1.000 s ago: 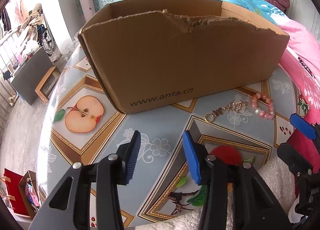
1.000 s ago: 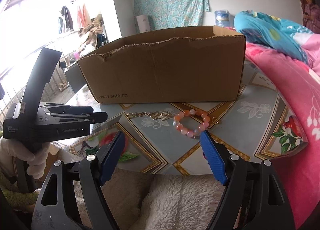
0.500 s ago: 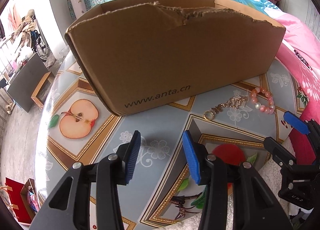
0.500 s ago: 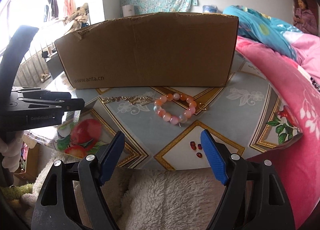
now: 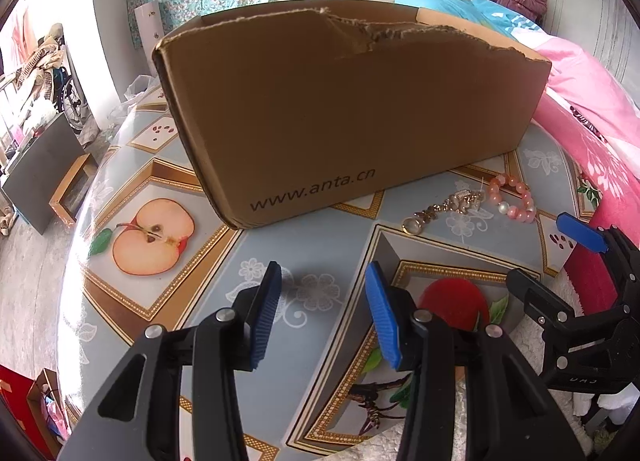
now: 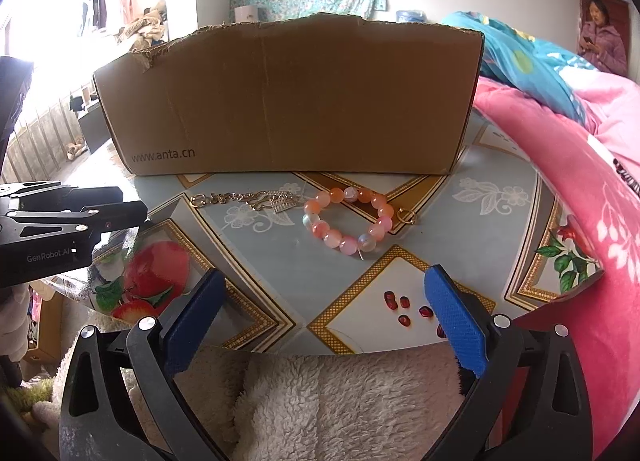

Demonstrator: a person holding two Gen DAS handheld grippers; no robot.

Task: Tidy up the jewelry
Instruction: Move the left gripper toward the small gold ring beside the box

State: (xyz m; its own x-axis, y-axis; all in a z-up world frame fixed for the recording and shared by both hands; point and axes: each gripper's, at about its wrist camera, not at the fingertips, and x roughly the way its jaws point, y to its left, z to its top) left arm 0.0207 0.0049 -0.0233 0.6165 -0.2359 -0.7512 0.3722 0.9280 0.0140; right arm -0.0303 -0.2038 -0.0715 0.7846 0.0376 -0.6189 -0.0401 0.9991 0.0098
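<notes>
Bead bracelet (image 6: 347,221) beside cardboard box (image 6: 288,101)

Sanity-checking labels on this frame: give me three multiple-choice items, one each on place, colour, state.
1. The beaded bracelet lies:
A. inside the cardboard box
B. on the table in front of the box
C. on the pink blanket

2. The bracelet's beads are mainly:
A. pink and orange
B. green
C. black

3. The right gripper is:
A. shut on the gold chain
B. shut on the bracelet
C. holding nothing

Answers:
1 B: it lies on the table before the cardboard box.
2 A: the beads show pink and orange.
3 C: its jaws are opening, with nothing between them; the gold chain lies untouched.
</notes>
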